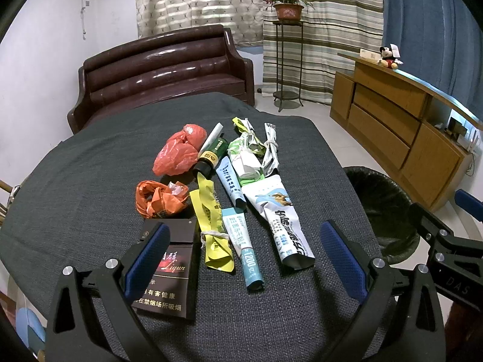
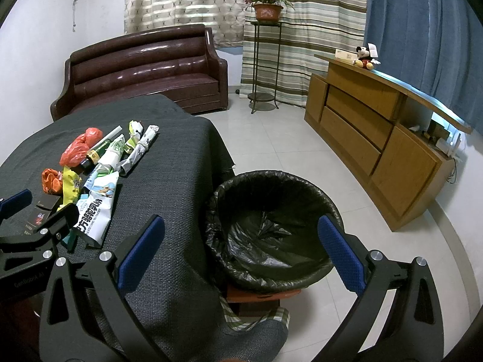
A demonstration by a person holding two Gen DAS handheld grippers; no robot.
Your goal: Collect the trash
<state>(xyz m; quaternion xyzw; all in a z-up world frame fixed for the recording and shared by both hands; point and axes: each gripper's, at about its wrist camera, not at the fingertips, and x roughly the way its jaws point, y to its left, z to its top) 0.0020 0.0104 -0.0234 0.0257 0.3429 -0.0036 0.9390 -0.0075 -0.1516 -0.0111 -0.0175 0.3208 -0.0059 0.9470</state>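
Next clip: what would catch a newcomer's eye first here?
The bright litter heap on the dark tablecloth: red bag, yellow wrapper, milk-powder pouch, cigarette pack. Next, the bin with a black liner beside the table, nothing visible in it. Both grippers, left and right, hang open, holding nothing.

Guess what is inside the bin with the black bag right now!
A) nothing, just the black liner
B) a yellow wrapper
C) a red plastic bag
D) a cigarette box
A. The right wrist view looks straight down into the bin and only its crumpled black liner shows, while the trash pile lies on the grey-clothed table.
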